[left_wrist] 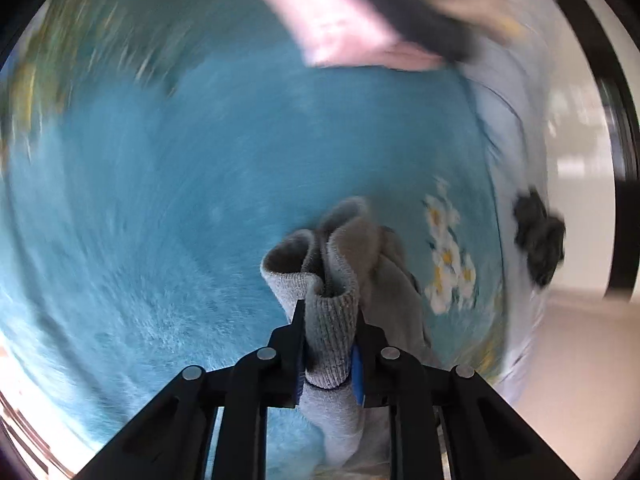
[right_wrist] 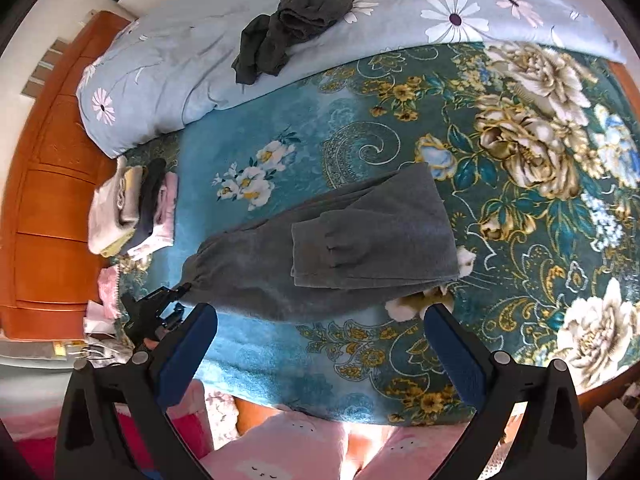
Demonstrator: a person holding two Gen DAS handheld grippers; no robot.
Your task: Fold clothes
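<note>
Grey trousers (right_wrist: 320, 256) lie half folded across the middle of the right wrist view, on your teal flowered blanket (right_wrist: 520, 200). Your left gripper (left_wrist: 330, 344) is clamped on their ribbed cuff, low centre in its own blurred view. Your right gripper (right_wrist: 320, 344) hangs with jaws wide apart, holding nothing. A folded stack (right_wrist: 132, 208) sits at left, dark clothes (right_wrist: 288, 28) upper centre on the pale quilt (right_wrist: 180, 72). No writing is readable.
</note>
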